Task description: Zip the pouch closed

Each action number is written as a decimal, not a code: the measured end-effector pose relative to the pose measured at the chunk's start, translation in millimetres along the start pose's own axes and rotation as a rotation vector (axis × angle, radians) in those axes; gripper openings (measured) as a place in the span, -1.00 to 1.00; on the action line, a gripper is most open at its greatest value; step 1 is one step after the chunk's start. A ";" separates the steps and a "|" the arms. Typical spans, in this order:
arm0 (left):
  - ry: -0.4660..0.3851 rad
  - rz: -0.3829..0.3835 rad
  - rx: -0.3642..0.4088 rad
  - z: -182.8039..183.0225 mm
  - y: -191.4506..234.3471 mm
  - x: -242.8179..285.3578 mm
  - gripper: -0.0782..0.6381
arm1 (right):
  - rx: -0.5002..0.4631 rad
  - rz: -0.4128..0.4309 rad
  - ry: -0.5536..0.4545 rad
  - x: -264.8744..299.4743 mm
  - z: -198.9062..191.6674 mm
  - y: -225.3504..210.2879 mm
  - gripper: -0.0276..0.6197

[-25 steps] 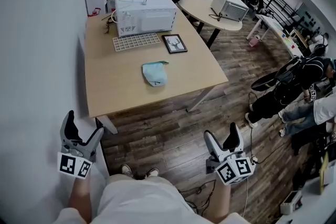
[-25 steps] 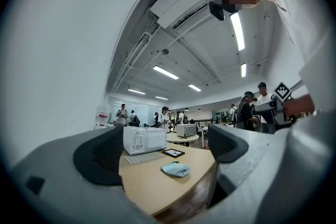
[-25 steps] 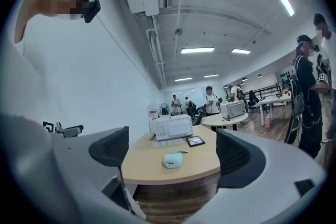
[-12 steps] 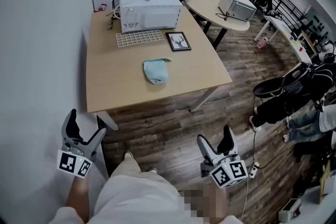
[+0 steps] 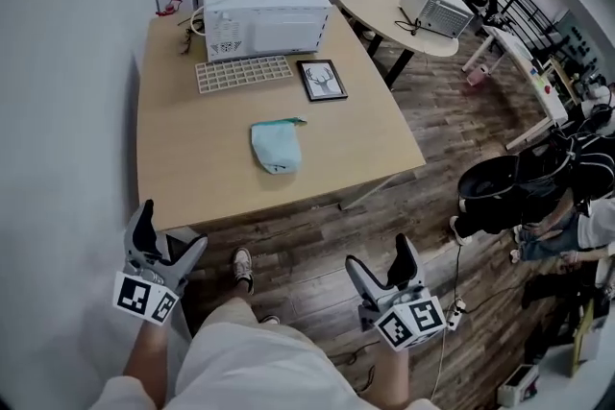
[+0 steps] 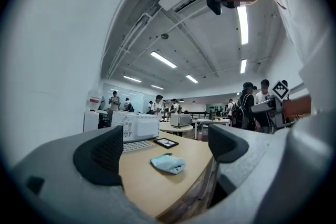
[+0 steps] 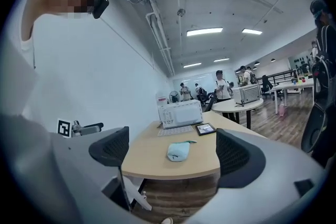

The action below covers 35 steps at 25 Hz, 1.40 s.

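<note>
A pale blue pouch [image 5: 275,147] lies on the wooden table [image 5: 202,163], near its middle; it also shows as the pouch [image 6: 168,163] in the left gripper view and the pouch [image 7: 178,151] in the right gripper view. My left gripper [image 5: 165,242] is held low at the table's near left corner, open and holding nothing. Off the table over the floor, my right gripper [image 5: 381,264] is open too, with nothing between its jaws. Both grippers are well short of the pouch.
A white microwave [image 5: 259,15], a white grid tray [image 5: 244,73] and a framed picture [image 5: 322,80] sit at the table's far end. A wall runs along the left. A round table [image 5: 384,7] and several people stand beyond; a person sits at the right.
I have stepped closer to the table; it now sits nearer and larger in the head view. Both grippers stay open and have shifted slightly.
</note>
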State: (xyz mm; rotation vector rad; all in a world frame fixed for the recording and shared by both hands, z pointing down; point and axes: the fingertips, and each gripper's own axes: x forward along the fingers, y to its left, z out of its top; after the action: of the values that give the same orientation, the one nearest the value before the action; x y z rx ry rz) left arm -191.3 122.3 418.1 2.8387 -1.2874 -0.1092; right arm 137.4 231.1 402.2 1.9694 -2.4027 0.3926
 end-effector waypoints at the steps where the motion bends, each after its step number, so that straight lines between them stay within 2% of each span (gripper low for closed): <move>1: -0.003 -0.012 0.001 0.1 4.7 17.3 0.61 | -0.005 -0.002 0.012 12.4 3.7 -5.0 0.61; 4: -0.023 -0.048 0.016 6.2 25.6 70.0 0.61 | -0.029 -0.005 0.033 56.9 23.0 -16.3 0.61; 8: -0.028 -0.085 -0.031 -0.3 59.9 131.1 0.61 | -0.067 -0.023 0.063 119.1 44.5 -28.5 0.61; 13: -0.017 -0.137 -0.077 -13.7 90.6 185.4 0.61 | -0.087 -0.037 0.083 179.3 55.6 -32.0 0.61; 17: -0.008 -0.157 -0.094 -17.0 96.9 213.3 0.61 | -0.081 -0.021 0.134 207.9 50.8 -39.2 0.61; 22: 0.008 -0.136 -0.096 -20.3 104.1 234.9 0.61 | -0.118 0.021 0.196 244.0 39.0 -57.3 0.60; 29: 0.036 -0.071 -0.052 -13.9 97.6 258.8 0.61 | -0.138 0.148 0.274 298.2 14.0 -87.4 0.60; 32: 0.054 -0.044 -0.053 -14.9 98.1 269.1 0.61 | -0.185 0.184 0.311 324.0 -4.1 -102.3 0.60; 35: 0.079 -0.018 -0.058 -21.3 94.3 278.0 0.61 | -0.246 0.220 0.348 347.3 -25.6 -116.7 0.50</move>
State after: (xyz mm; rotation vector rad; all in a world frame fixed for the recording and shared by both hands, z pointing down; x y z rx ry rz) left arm -77.9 -149.1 428.8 2.7769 -1.2228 -0.0341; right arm 173.8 -119.2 506.2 1.4115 -2.3154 0.3836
